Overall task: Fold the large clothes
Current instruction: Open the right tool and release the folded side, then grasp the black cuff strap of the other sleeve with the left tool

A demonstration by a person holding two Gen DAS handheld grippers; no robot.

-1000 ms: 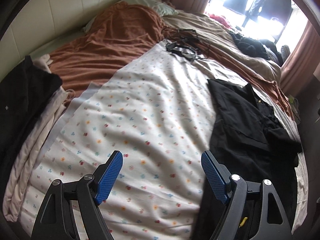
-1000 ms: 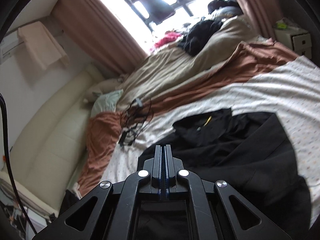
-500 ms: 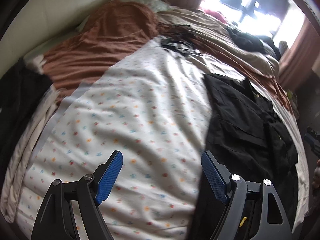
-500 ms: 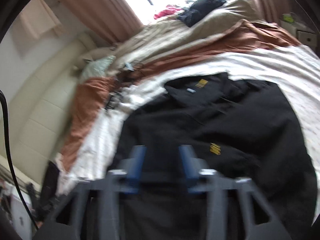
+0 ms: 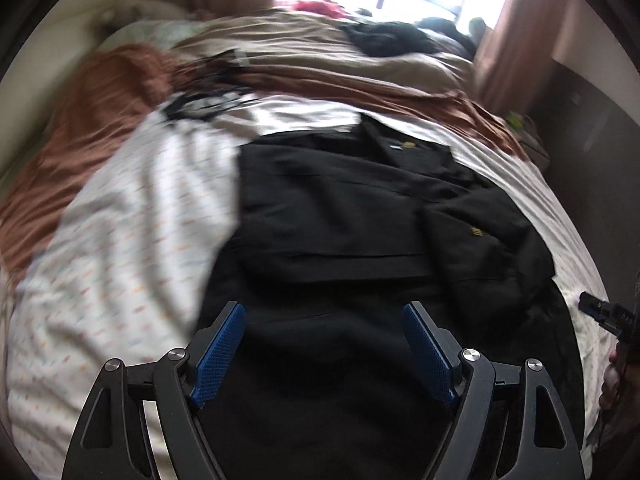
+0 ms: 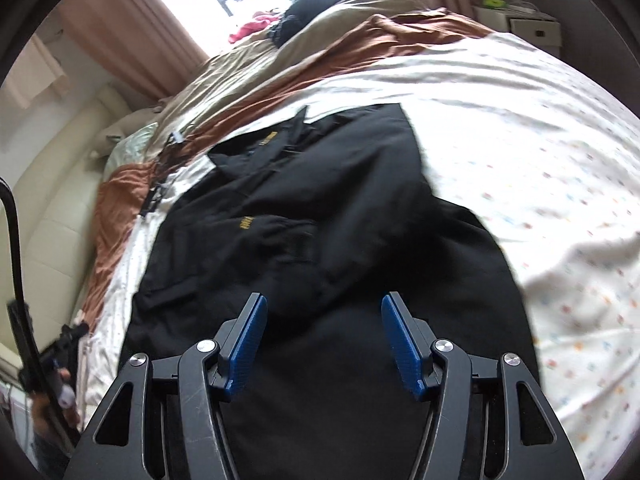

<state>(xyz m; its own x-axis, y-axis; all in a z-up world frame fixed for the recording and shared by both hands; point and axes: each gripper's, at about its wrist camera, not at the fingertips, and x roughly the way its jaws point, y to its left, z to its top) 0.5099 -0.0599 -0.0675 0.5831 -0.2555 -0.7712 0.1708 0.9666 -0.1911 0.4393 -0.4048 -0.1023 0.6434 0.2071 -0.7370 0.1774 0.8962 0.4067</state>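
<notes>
- The bed fills both views, covered by a white sheet (image 5: 132, 208) with small coloured dots, wrinkled and partly smeared by motion blur in the left wrist view.
- A rust-brown blanket (image 6: 116, 200) runs along the far side, a beige duvet (image 5: 312, 44) beyond it under the bright window.
- The task's thing, a large black garment (image 6: 320, 216), lies spread flat on the dotted sheet, collar end pointing toward the window, small yellow labels near the collar and on the chest.
- A dark pile of other clothes (image 5: 384, 38) sits on the duvet near the window.
- Left gripper (image 5: 324, 344): blue pads spread wide above the garment's near part, nothing between them.
- Right gripper (image 6: 324, 340): jaws parted above the garment's near edge, gripping nothing.
</notes>
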